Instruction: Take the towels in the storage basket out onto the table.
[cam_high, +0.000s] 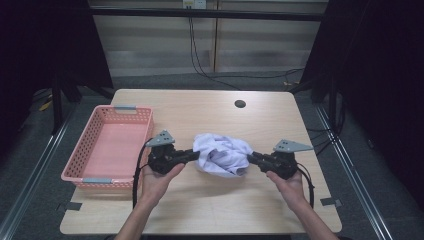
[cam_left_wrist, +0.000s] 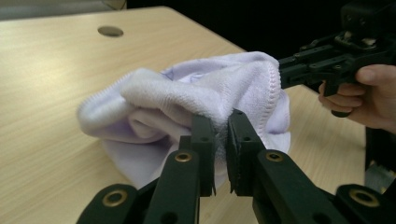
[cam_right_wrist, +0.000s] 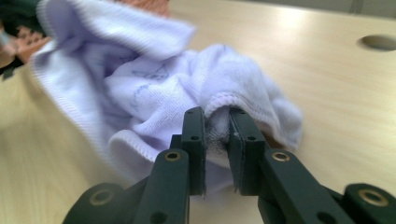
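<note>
A crumpled pale lilac towel (cam_high: 222, 154) lies bunched in the middle of the wooden table (cam_high: 200, 110). My left gripper (cam_high: 196, 155) pinches its left edge, and my right gripper (cam_high: 249, 158) pinches its right edge. In the left gripper view the jaws of my left gripper (cam_left_wrist: 221, 140) clamp a fold of the towel (cam_left_wrist: 187, 98), with the other gripper (cam_left_wrist: 285, 70) biting the far hem. In the right gripper view my right gripper (cam_right_wrist: 218, 133) is shut on a rolled hem of the towel (cam_right_wrist: 140, 88).
A pink plastic basket (cam_high: 111, 147) stands at the table's left, close to my left hand. A round cable hole (cam_high: 240, 104) sits at the back of the table. Dark stands and cables flank the table on the floor.
</note>
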